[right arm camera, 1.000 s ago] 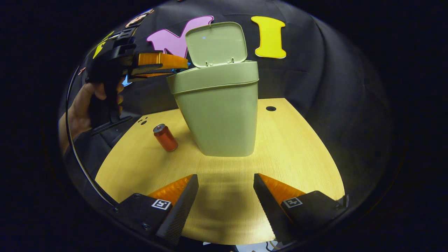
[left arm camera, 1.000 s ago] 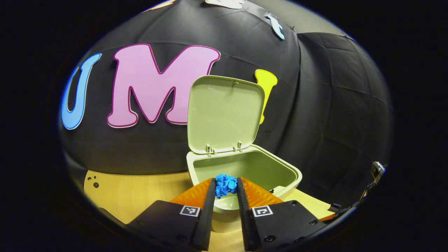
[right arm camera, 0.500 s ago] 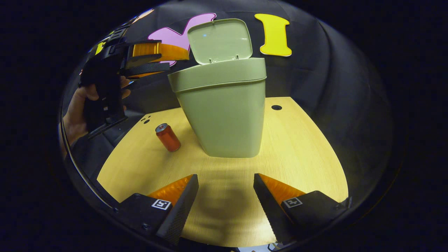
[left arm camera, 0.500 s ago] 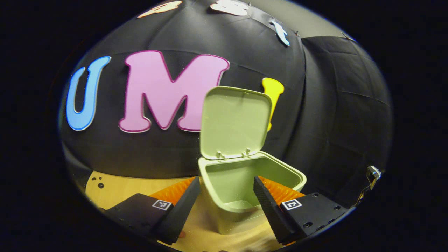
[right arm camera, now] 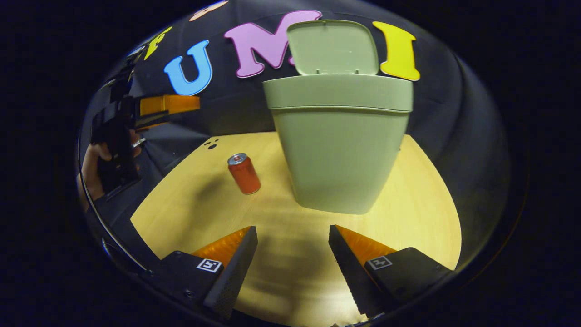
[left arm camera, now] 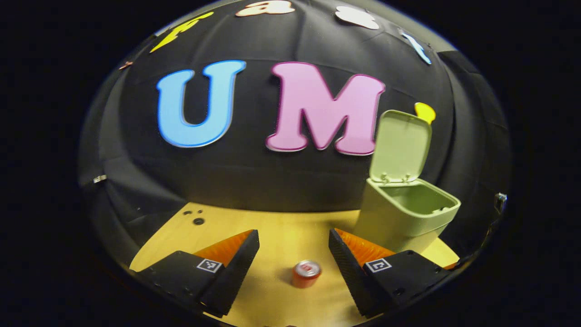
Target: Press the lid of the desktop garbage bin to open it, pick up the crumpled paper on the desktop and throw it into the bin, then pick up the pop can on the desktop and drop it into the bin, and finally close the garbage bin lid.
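in the left gripper view, the left tongs [left arm camera: 294, 247] are spread wide and grasp nothing. they hang above the tabletop [left arm camera: 272, 227]. the can [left arm camera: 306, 273] stands upright on the tabletop, low between the two fingers, but they do not touch it. it is red with a silver top. farther off and to the right stands the green bin [left arm camera: 399, 218]. its lid [left arm camera: 400, 145] is up, tipped back toward the black wall, and the bin's mouth is wide open. what is down inside cannot be seen. three small dark holes [left arm camera: 196, 217] sit near the far left of the tabletop.

in the right gripper view, the right tongs [right arm camera: 293, 247] are spread wide too, with nothing in them, low over the near edge of the tabletop. past them the can stands a little tilted in the picture, left of the bin and well apart from the tongs. the bin stands just right of the can, not touching it, with its lid up. far on the left a hand [right arm camera: 93, 170] holds the left tongs up in the air above the left side of the tabletop.
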